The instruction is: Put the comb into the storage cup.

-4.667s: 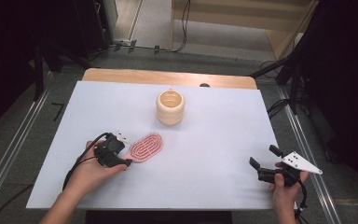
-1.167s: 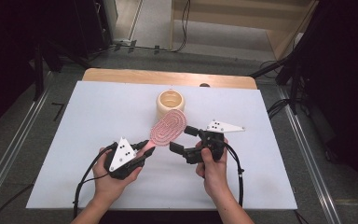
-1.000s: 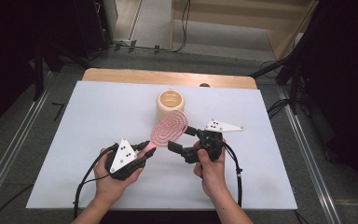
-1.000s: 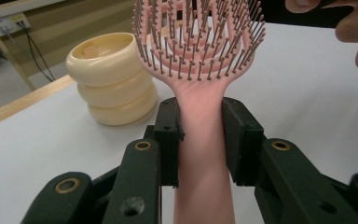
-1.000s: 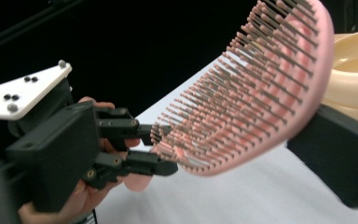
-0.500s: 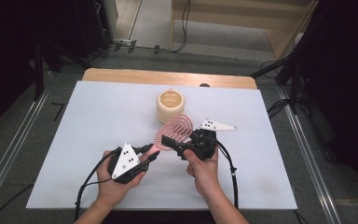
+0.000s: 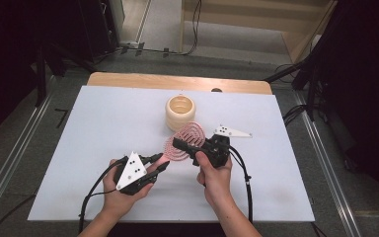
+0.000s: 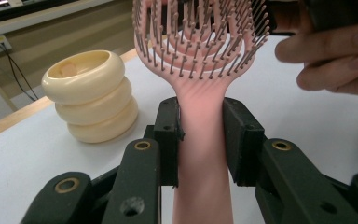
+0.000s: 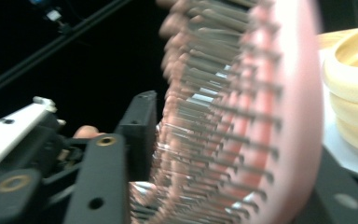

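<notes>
Your left gripper (image 7: 159, 163) clamps the pink hairbrush (image 7: 186, 139) by its handle; your right gripper (image 7: 181, 146), jaws just closing, pinches its head, mid-table (image 7: 103, 113).

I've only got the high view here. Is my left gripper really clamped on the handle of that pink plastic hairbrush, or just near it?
Observer: Clamped. In the left gripper view the left gripper presses both pads on the handle of the pink plastic hairbrush.
Operator: And the right one?
Observer: The right gripper straddles the brush head. Its jaws have just been closing, one pad at the bristle tips and the other behind the back.
Operator: Is the pot touching the brush?
Observer: No. In the left gripper view the cream pot of three stacked rings stands beside it with a gap.
</notes>
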